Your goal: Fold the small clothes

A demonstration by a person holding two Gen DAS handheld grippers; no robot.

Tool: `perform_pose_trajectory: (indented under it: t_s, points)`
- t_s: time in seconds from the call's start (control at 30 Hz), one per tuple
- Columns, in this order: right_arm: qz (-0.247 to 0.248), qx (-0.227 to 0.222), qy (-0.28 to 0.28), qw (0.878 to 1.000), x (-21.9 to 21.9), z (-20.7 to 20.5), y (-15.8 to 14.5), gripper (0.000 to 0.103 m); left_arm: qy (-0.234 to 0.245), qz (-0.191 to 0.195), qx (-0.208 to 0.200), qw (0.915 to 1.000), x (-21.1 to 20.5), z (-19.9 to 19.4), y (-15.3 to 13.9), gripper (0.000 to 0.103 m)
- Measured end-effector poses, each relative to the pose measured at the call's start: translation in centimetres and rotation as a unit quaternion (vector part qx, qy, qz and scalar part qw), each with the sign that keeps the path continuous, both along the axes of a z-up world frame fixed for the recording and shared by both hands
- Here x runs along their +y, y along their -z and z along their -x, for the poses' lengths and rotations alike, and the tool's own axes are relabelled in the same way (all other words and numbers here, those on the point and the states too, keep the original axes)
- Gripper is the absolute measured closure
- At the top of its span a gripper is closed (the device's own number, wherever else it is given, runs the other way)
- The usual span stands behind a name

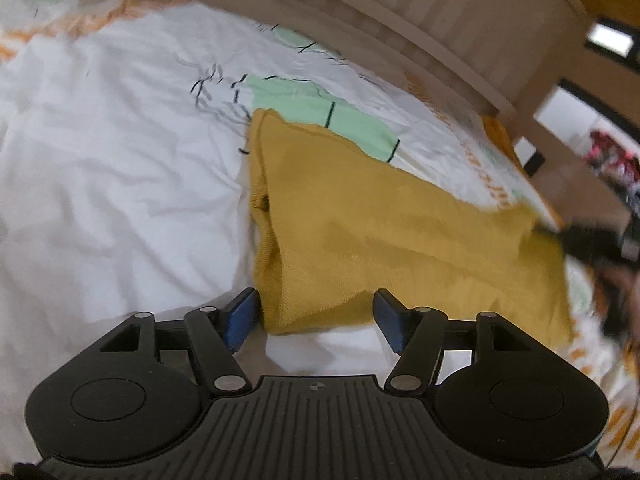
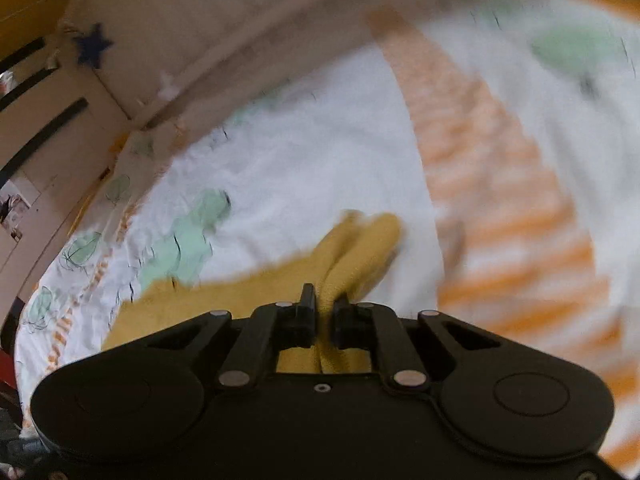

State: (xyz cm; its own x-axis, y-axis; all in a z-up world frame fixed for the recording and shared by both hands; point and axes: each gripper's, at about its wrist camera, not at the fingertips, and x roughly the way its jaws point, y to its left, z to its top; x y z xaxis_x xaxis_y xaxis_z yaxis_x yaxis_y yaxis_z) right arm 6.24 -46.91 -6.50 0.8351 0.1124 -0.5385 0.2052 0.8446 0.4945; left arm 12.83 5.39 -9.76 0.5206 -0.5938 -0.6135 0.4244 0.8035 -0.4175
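Observation:
A mustard-yellow small garment point(image 1: 380, 232) lies on a white bed cover point(image 1: 100, 160) printed with green cacti and orange marks. My left gripper point(image 1: 316, 320) is open, its blue pads point(image 1: 242, 320) on either side of the garment's near corner, just above the cover. My right gripper point(image 2: 324, 314) is shut on a bunched edge of the same garment point(image 2: 352, 256) and holds it lifted; it shows at the far right of the left wrist view point(image 1: 592, 240). The right wrist view is blurred.
A light wooden bed frame point(image 1: 420, 28) runs along the far side of the cover. An orange-striped band of the cover point(image 2: 500, 208) lies to the right of my right gripper. Furniture and dark gaps stand beyond the frame point(image 1: 580, 140).

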Motion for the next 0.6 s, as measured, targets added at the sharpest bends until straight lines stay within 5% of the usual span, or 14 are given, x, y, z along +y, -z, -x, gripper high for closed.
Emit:
perform_pose_trajectory:
  t_s: [0.1, 0.27, 0.37, 0.43, 0.47, 0.6]
  points:
    - [0.017, 0.013, 0.004, 1.000, -1.4, -2.8, -0.4, 0.089, 0.008, -0.016, -0.016, 0.9997, -0.6, 0.5, 0.0, 0.036]
    - [0.041, 0.079, 0.008, 0.996, -1.2, -6.0, 2.9, 0.086, 0.011, -0.018, -0.019, 0.9996, -0.6, 0.8, -0.1, 0.034]
    - [0.013, 0.059, 0.042, 0.997, -1.6, -4.8, 3.6, 0.069, 0.006, -0.005, -0.013, 0.9999, -0.1, 0.7, -0.2, 0.034]
    - [-0.029, 0.032, 0.063, 0.997, -2.1, -2.8, 3.6, 0.041, 0.000, 0.009, -0.005, 0.9999, 0.3, 0.6, -0.4, 0.033]
    - [-0.041, 0.026, 0.066, 0.997, -2.3, -2.0, 3.4, 0.035, -0.003, 0.018, 0.000, 0.9998, 0.5, 0.5, -0.3, 0.033]
    - [-0.066, 0.026, 0.046, 0.996, -2.0, 3.5, 3.5, 0.033, -0.018, 0.050, 0.026, 0.9983, 0.8, -0.2, -0.2, 0.032]
